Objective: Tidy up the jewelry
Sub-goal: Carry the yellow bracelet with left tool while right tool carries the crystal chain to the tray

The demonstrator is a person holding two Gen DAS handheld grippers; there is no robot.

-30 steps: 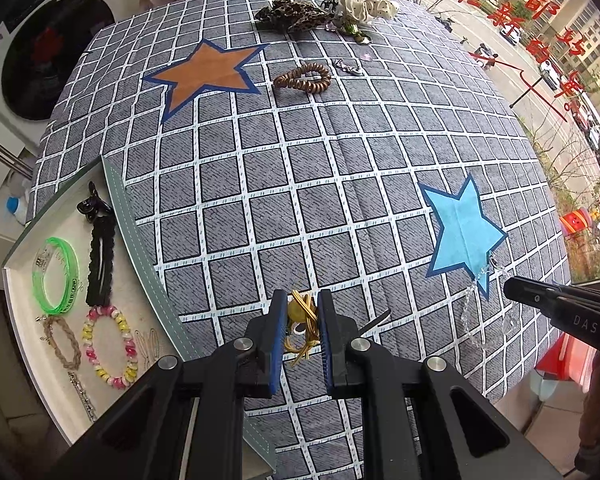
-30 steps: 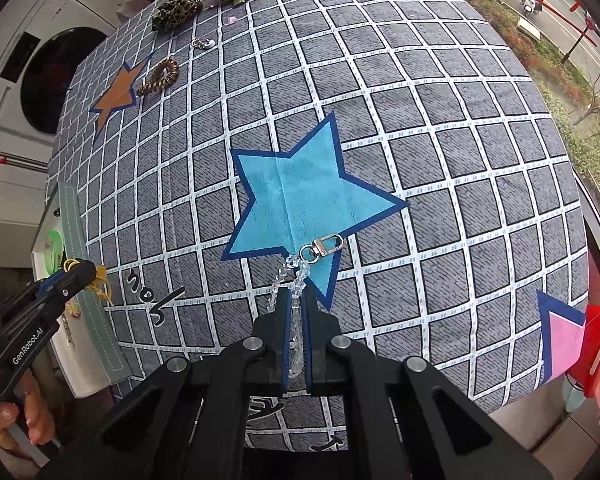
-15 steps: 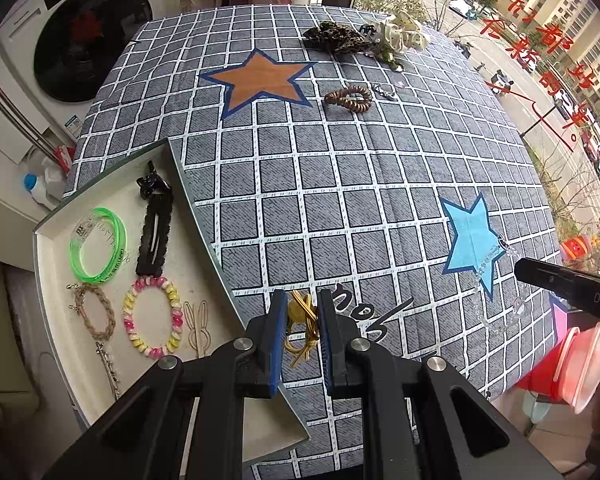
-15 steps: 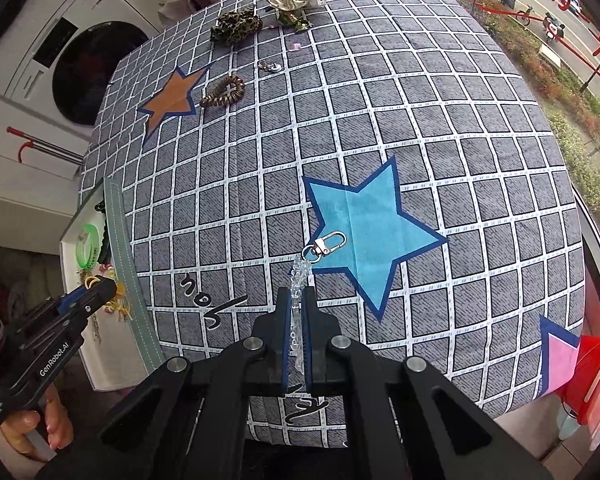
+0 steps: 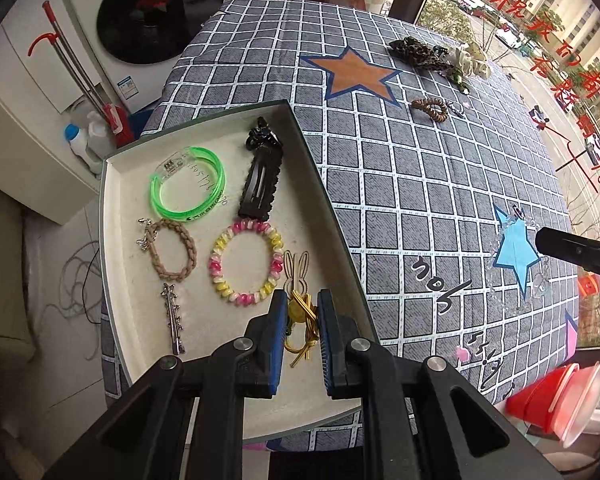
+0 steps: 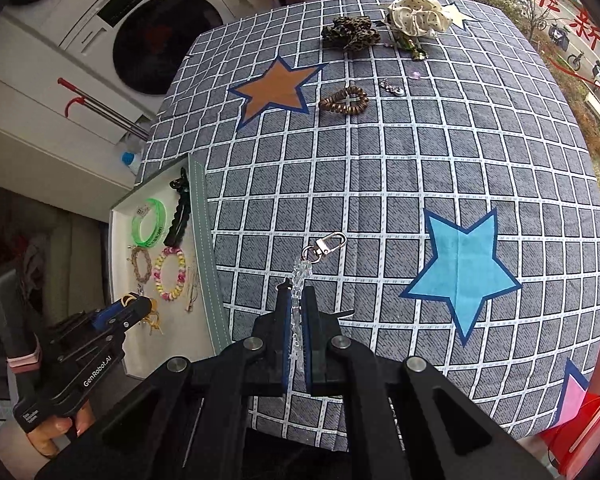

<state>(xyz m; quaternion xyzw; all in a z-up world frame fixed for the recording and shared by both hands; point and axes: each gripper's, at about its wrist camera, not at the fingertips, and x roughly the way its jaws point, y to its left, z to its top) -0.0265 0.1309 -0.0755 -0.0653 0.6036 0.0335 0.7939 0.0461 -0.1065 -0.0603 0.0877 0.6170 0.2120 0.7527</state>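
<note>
Left wrist view: tray (image 5: 112, 208) already holds several pieces; left gripper (image 5: 302, 312) clamps yellow cord ornament (image 5: 300, 314) above it. Right gripper (image 6: 298, 308) grips clear bead chain (image 6: 300, 276); scrunchies, brown hair coil (image 6: 344, 101) left on table (image 6: 380, 168).

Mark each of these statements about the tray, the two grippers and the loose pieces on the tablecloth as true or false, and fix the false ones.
1. The left gripper holds a yellow cord piece over the tray. True.
2. The right gripper is empty. False: it is shut on a clear bead chain with a metal clasp.
3. The green bangle lies in the tray. True.
4. The brown coil hair tie lies in the tray. False: it lies on the tablecloth beside the orange star.
5. The leopard scrunchie sits on the blue star. False: it is at the far edge.
</note>
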